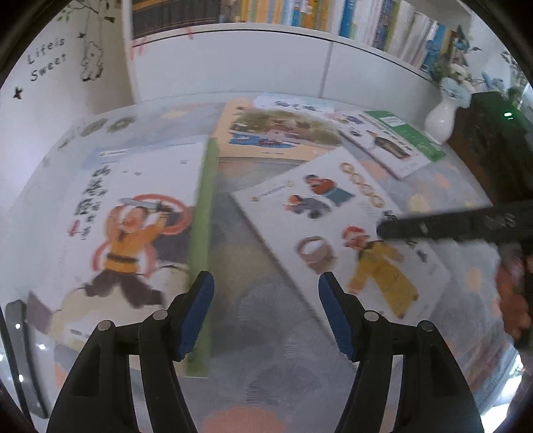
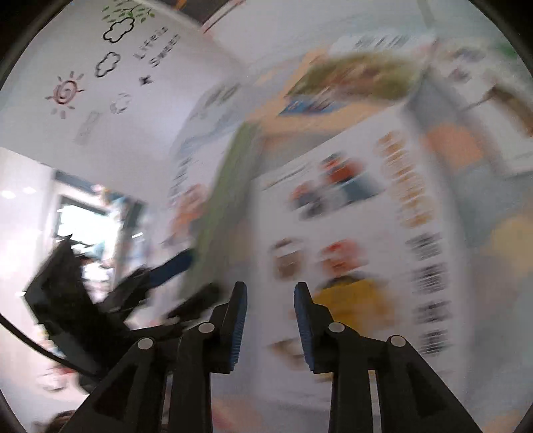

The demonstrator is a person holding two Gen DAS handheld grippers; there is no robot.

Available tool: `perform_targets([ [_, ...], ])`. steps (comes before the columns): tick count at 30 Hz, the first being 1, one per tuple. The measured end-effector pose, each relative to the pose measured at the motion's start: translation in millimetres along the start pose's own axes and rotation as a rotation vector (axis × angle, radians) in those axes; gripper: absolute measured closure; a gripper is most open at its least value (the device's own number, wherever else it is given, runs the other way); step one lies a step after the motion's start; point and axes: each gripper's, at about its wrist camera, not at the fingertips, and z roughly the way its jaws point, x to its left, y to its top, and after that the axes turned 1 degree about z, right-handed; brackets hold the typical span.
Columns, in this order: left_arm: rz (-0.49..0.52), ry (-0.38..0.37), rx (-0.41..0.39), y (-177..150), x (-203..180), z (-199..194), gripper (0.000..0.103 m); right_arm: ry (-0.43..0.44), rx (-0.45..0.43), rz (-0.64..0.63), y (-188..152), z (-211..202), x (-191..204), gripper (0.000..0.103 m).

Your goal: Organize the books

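Observation:
Several picture books lie flat on the patterned tablecloth (image 1: 266, 299). A white book with a swordsman and a green spine (image 1: 133, 216) lies at the left. A white book with small cartoon figures (image 1: 333, 233) lies tilted at the right. My left gripper (image 1: 266, 293) hangs open over the bare strip between them, its left pad (image 1: 200, 309) by the green spine. My right gripper (image 2: 271, 299) is open with nothing between its pads, above the tilted white book (image 2: 349, 233). The right wrist view is blurred. One dark finger (image 1: 449, 226) of the right gripper reaches over that book.
More books lie behind: an orange one (image 1: 276, 133), another white one (image 1: 383, 143), a green one (image 1: 413, 136). A white vase (image 1: 439, 120) and a dark box (image 1: 493, 140) stand at the back right. A bookshelf (image 1: 333, 20) with upright books runs along the wall.

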Motion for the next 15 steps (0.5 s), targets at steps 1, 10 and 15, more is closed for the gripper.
perform_targets([
  [1,-0.004,-0.032,0.012,-0.5,-1.3,1.9,0.04,-0.043,-0.031,0.0,1.3,-5.0,-11.3,0.049],
  [10,0.014,-0.088,0.114,-5.7,-29.5,39.4,0.036,0.01,-0.086,0.117,-4.8,-25.3,-88.2,0.047],
  [15,-0.021,-0.143,0.129,-6.3,-23.4,38.0,0.035,0.108,0.003,0.075,-27.4,-26.1,-78.1,0.045],
])
